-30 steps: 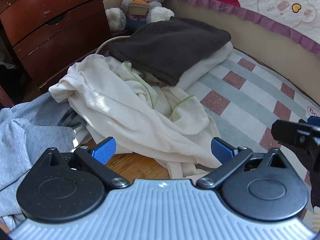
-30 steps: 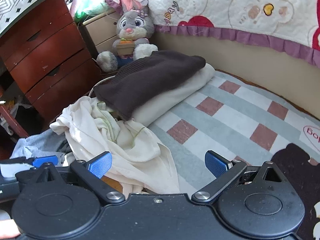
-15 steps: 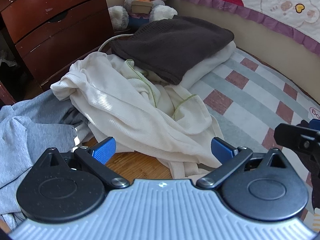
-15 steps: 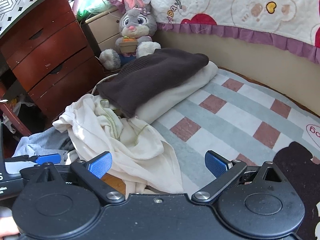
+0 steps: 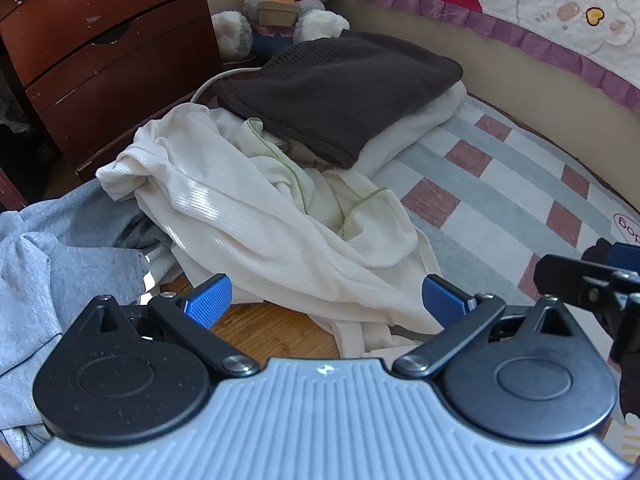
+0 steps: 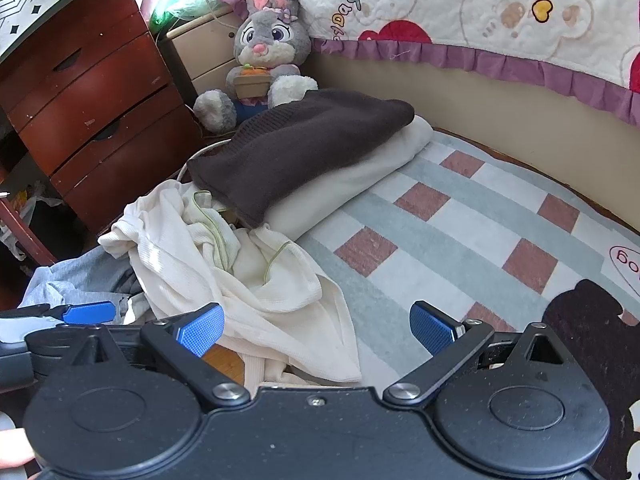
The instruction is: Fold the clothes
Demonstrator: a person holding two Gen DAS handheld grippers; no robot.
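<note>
While both our grippers, left gripper (image 5: 326,294) and right gripper (image 6: 316,326), gape empty, a crumpled ribbed cream garment (image 5: 256,216) lies just ahead.

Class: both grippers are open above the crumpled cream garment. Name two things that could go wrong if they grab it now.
1. The cream garment overlaps the grey garment at its left edge, so the left gripper might pinch both.
2. Its far end lies against the brown sweater, folded on a cream piece; lifting could drag that stack apart.

Bedroom: plush rabbit (image 6: 266,60), wooden drawers (image 6: 92,100), quilt (image 6: 480,12).
</note>
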